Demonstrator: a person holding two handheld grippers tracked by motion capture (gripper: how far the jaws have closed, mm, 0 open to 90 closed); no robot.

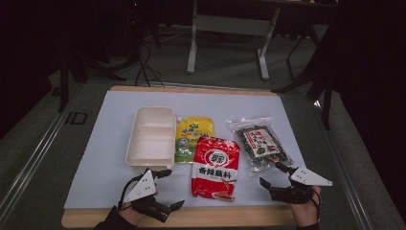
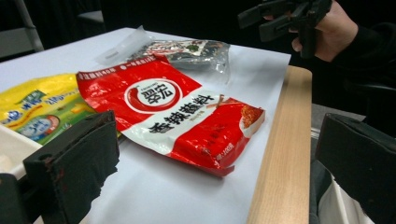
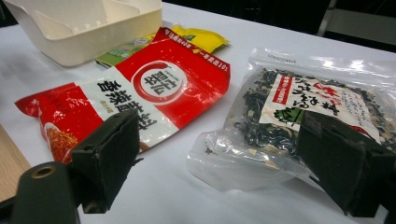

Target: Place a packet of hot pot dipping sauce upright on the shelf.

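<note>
A cream two-compartment tray (image 1: 151, 139) lies on the white mat (image 1: 110, 158). To its right are a yellow pouch (image 1: 194, 136), a red pouch (image 1: 215, 165) and a clear bag of dark dried food (image 1: 258, 143). My left gripper (image 1: 173, 188) hovers open near the table's front edge, between the tray and the red pouch (image 2: 163, 107), with nothing between its jaws. My right gripper (image 1: 271, 173) is open too, just in front of the clear bag (image 3: 299, 102). Its jaws point at the bag and the red pouch (image 3: 154, 88) without touching either.
The mat covers a wooden tabletop whose bare front edge (image 2: 285, 154) runs beside my left gripper. The other hand with its gripper (image 2: 280, 18) appears in the left gripper view. Grey desk legs (image 1: 194, 43) and cables stand on the dark floor beyond the table.
</note>
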